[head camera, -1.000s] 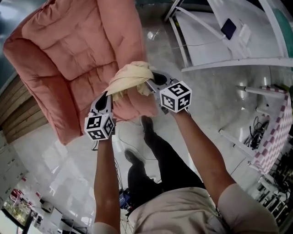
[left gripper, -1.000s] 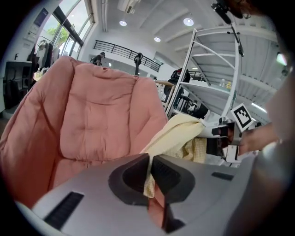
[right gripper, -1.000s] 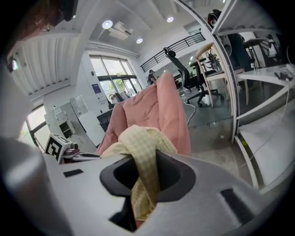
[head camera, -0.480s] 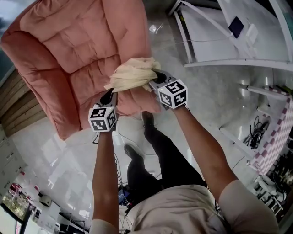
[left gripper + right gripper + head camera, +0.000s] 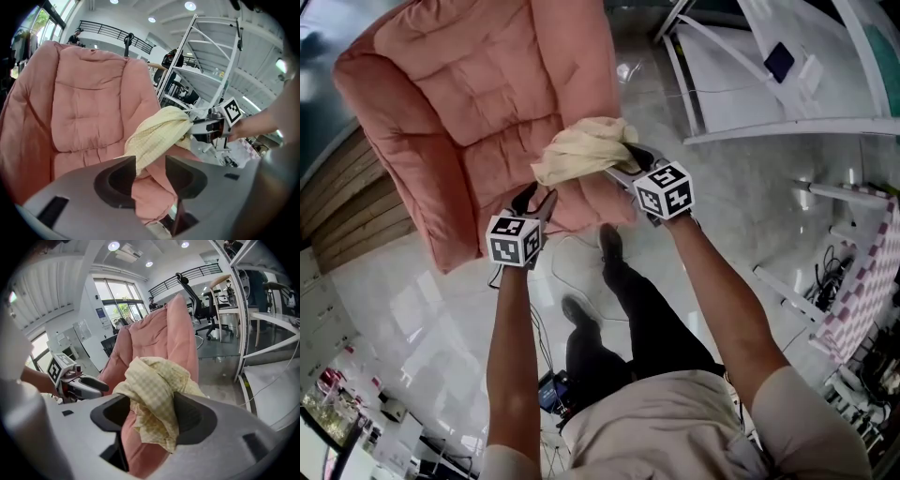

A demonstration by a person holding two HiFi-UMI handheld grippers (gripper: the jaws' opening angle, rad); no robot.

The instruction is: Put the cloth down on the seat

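Observation:
A pale yellow checked cloth (image 5: pixel 581 148) lies bunched on the front of the seat of a pink padded armchair (image 5: pixel 478 103). My left gripper (image 5: pixel 536 199) sits at the seat's front edge. Its jaws are opening, and the cloth's (image 5: pixel 157 136) lower corner hangs just beyond their tips, untouched by the pads. The jaws of my right gripper (image 5: pixel 630 159) are opening too. The cloth (image 5: pixel 154 380) still lies between them, draped against the right-hand jaw and hanging loose. In the left gripper view the right gripper (image 5: pixel 211 129) shows at the cloth's far end.
A white metal rack (image 5: pixel 769 94) stands to the right of the chair, with a dark flat device (image 5: pixel 778 61) on it. The person's legs and shoes (image 5: pixel 605 244) are on the glossy floor below the seat. Cables (image 5: pixel 825 262) and a checked sheet (image 5: pixel 862 281) lie at the far right.
Both grippers' jaws have opened. The left one has let go of the cloth's corner and drawn back a little. The cloth has settled lower onto the seat.

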